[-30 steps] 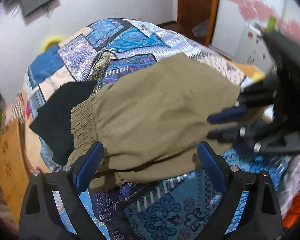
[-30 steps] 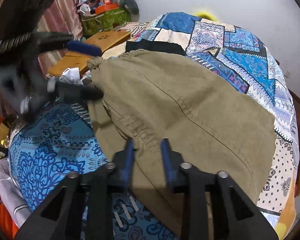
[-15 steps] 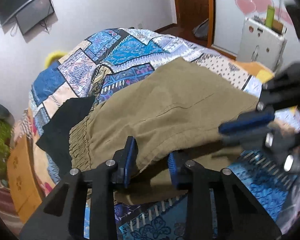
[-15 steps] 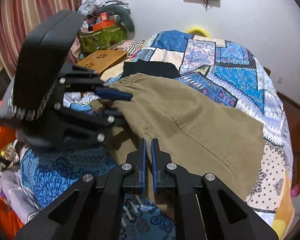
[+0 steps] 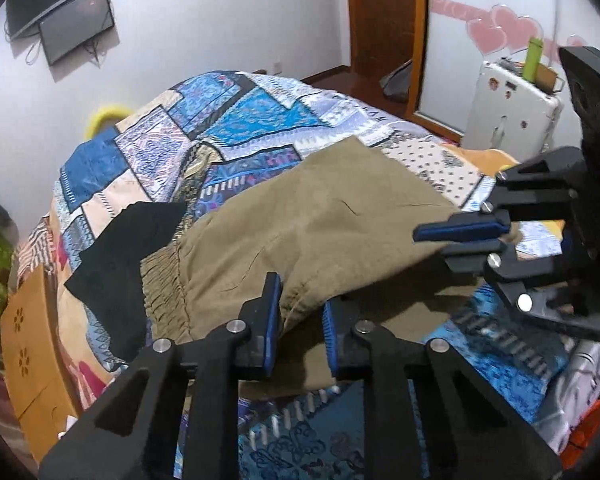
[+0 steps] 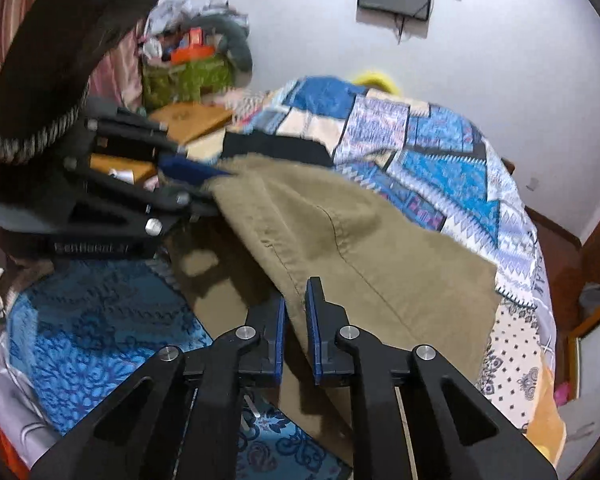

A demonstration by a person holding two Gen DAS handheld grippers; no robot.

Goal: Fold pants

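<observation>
Left wrist view hides the near hem of the olive pants (image 5: 320, 224) behind its own black fingers; the elastic waistband end lies at the left, next to a black garment (image 5: 120, 256) on the patchwork bedspread (image 5: 236, 120). The left gripper (image 5: 300, 316) points down at the bed, its jaws closing with a raised fold of the pants between the blue pads. Whether both pads already press the cloth is hard to make out, though it looks pinched. The right gripper (image 5: 456, 236) comes in from the right edge, partly cut off, pressed together on the pants' far corner. In the right wrist view its narrow jaws (image 6: 296, 320) pinch a seamed edge, and the left tool's (image 6: 204, 184) fingertips are blurred.
</observation>
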